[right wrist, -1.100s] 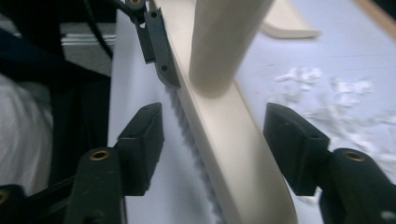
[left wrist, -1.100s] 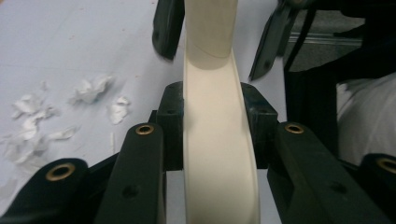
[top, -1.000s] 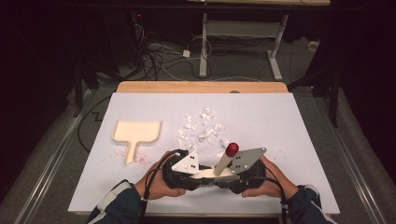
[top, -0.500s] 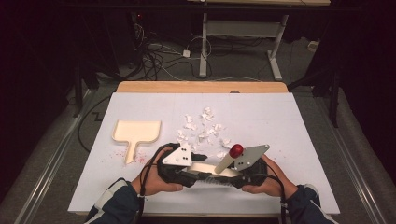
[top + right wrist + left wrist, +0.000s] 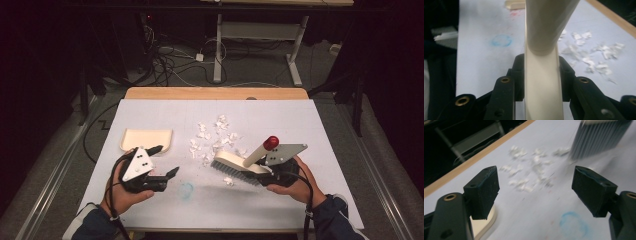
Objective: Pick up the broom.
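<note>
The work in hand is judged to be at an early stage: the sweeping of paper scraps (image 5: 215, 137) into a dustpan (image 5: 147, 140). The scraps are lying scattered at the centre of the high view, on the white mat (image 5: 310, 130), and none are being seen inside the dustpan. The dustpan is lying at centre left of that view, its tray bare as far as can be told.

The brush (image 5: 240, 167) is being gripped by the right gripper (image 5: 276, 176) at lower right of centre; in the right gripper view the cream body is being clamped between the black jaws. The bristles are being held just below the scrap pile, and the red-tipped handle is pointing up and right.

The left gripper (image 5: 162, 162) is being held at lower left, just beside the dustpan. Its jaws have just been opening and are being shown spread wide in the left gripper view (image 5: 534, 195), with nothing between them.

Remaining, by judgement: the dustpan is to be taken up and positioned, and the scraps are to be swept in. A faint blue ring mark (image 5: 186, 189) is showing on the mat.
</note>
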### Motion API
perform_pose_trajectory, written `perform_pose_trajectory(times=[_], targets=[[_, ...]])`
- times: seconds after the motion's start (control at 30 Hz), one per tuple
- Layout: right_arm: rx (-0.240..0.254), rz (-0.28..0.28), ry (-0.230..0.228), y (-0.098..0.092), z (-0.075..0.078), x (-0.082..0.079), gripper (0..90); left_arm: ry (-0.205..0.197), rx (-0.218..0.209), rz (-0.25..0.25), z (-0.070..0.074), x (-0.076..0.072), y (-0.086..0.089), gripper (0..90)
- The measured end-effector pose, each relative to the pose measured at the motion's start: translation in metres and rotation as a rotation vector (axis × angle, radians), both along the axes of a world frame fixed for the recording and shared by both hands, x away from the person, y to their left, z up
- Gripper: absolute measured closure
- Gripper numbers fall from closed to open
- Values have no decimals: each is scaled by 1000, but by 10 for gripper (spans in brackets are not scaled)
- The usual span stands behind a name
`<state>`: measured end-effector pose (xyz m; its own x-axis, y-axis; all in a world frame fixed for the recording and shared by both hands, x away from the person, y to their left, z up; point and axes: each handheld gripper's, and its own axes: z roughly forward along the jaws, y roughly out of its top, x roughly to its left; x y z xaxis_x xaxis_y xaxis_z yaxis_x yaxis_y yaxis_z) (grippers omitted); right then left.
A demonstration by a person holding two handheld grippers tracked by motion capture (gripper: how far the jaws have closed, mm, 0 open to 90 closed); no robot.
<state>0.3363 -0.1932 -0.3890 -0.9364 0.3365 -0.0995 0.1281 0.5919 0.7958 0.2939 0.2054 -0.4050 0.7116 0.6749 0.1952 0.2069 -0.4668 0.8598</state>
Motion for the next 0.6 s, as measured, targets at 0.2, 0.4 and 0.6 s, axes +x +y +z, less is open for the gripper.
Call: perform_pose_trajectory(times=[0.2, 0.4, 0.6], targets=[[14, -109, -35, -12, 5, 6, 676, 33, 36, 121, -25, -7, 29, 208], [40, -190, -55, -23, 11, 13, 677, 94, 80, 160, -43, -18, 35, 200], [47, -258, -71, -30, 12, 24, 677, 100, 99, 146, -47, -22, 31, 200]])
